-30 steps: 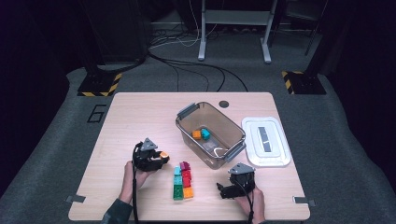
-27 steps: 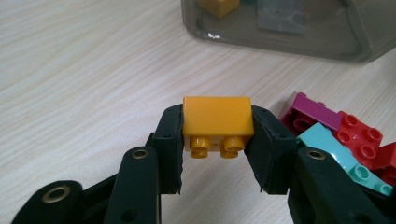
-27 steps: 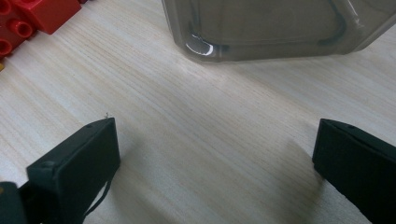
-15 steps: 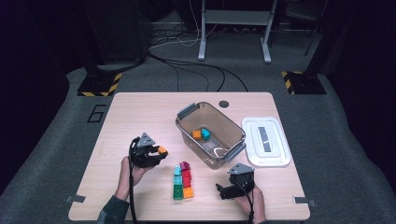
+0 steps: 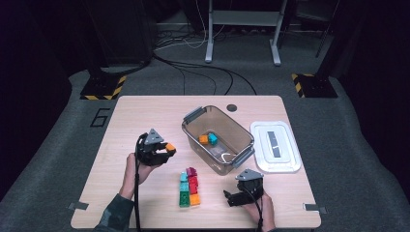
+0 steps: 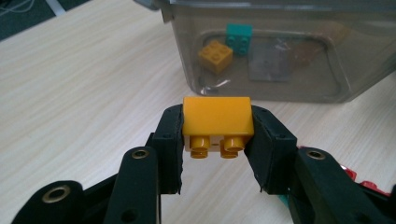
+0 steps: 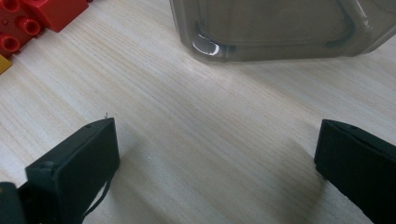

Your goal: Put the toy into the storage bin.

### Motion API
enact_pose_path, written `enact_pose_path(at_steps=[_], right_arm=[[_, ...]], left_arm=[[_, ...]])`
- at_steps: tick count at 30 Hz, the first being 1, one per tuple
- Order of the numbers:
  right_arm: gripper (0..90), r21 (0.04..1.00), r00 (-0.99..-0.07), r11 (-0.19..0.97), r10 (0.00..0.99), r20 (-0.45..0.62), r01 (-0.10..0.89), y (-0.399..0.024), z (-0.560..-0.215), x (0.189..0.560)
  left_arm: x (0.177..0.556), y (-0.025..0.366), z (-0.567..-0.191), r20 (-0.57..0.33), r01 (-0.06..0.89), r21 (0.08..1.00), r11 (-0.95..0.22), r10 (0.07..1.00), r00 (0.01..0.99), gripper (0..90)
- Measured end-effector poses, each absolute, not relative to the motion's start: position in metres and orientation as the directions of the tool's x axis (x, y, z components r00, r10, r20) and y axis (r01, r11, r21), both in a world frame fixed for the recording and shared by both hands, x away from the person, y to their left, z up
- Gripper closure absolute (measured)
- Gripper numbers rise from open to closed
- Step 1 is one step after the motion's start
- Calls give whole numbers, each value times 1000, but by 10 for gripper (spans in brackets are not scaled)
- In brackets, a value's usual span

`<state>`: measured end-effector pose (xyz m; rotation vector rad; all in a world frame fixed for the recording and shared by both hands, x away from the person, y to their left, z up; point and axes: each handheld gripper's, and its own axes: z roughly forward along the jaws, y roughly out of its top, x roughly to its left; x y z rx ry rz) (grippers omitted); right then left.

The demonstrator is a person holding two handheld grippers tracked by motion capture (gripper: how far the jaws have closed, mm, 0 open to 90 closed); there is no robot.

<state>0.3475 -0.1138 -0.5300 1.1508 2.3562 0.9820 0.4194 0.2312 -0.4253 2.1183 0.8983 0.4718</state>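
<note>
- A "6" point(image 5: 99, 117) was marked on the floor, left of frame.
- The clear bin point(image 5: 240, 153), centre, held an orange brick point(image 5: 204, 139) and a teal brick point(image 5: 212, 138).
- My left gripper point(image 6: 217, 135) clamped a yellow brick point(image 6: 217, 116); my right gripper point(image 7: 215, 154) gaped wide.

Only readable mark: a large "6" point(image 5: 99, 117) on the grey floor just off the desk's point(image 5: 145, 121) far-left corner, seen in the high view. Nothing legible on the clear bin point(image 5: 217, 140), the white lid point(image 5: 274, 146) or the bricks point(image 5: 189, 186). Lid's dark strip is too small to read.
</note>
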Motion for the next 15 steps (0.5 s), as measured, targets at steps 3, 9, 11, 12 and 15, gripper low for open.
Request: enact_pose_path(at_steps=[3,9,11,12,15], right_arm=[[0,711,-614,433,790,-2,554,-114,-530,347],[0,711,-613,432,790,-2,555,-114,-530,348],[0,711,-612,431,791,-1,556,-114,-530,347],[0,711,-612,431,791,-1,556,-114,-530,347],[0,711,-612,431,791,-1,556,-114,-530,347]], left_arm=[[422,229,-419,44,431,780,-454,726,686,586],[425,224,-405,66,411,781,-470,717,694,586],[426,223,-401,73,400,786,-471,714,696,586],[427,222,-399,69,403,787,-467,716,695,586],[429,221,-392,78,389,791,-473,708,702,586]])
